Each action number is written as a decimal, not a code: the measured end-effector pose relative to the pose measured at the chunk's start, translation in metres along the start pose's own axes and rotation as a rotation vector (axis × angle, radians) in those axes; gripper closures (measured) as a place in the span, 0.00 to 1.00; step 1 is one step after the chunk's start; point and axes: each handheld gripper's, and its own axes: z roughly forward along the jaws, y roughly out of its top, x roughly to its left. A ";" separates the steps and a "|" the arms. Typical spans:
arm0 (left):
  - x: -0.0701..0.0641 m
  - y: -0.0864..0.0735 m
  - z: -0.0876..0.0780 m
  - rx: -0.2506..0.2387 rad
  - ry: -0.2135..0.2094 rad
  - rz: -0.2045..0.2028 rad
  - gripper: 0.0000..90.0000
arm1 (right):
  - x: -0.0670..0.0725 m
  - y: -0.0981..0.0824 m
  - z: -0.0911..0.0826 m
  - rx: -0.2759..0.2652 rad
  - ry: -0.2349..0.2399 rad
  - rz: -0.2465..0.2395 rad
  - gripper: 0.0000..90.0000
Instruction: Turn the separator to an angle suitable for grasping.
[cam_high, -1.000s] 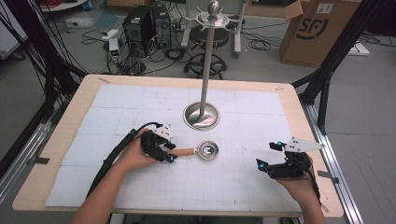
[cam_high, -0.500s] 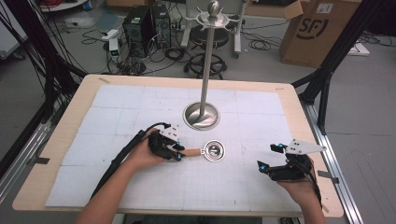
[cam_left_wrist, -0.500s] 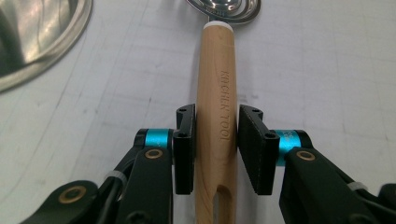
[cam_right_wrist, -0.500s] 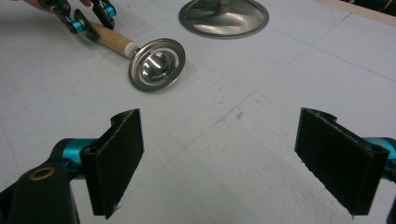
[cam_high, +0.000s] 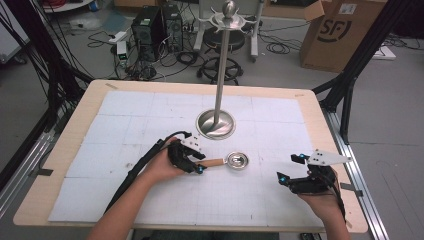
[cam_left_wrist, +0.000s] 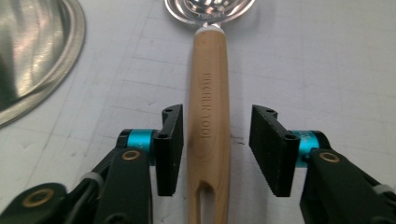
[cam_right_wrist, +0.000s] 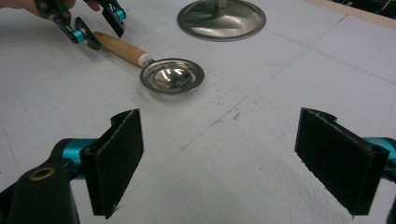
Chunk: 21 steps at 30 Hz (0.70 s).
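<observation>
left gripper (cam_left_wrist: 215, 144) – jaws just been opening, straddling the wooden handle, pads off it | ladle (cam_high: 227, 161) lying beside stand base (cam_high: 215, 124) | right gripper (cam_right_wrist: 224, 158) gaping wide, holding nothing | risk: closing off-centre – handle rolling aside

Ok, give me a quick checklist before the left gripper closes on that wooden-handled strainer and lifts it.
1. Wooden handle lies between the left gripper pads: ok.
2. Pads pressing on the handle: not ok; the jaws have just been opening, and a gap shows on the right side.
3. Strainer bowl flat on the mat: ok.
4. Stand base apart from the strainer: ok.
5. Right gripper open, off to the side: ok.
</observation>
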 end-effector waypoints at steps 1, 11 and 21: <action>0.000 0.000 0.000 0.000 0.000 0.000 0.56 | 0.000 0.000 0.000 0.000 0.000 0.000 0.16; 0.008 -0.036 -0.050 -0.088 0.097 -0.118 0.41 | -0.004 0.011 0.015 -0.007 0.028 -0.019 0.16; 0.013 -0.075 -0.108 -0.230 0.204 -0.231 0.30 | -0.002 0.027 0.033 -0.019 0.062 -0.044 0.16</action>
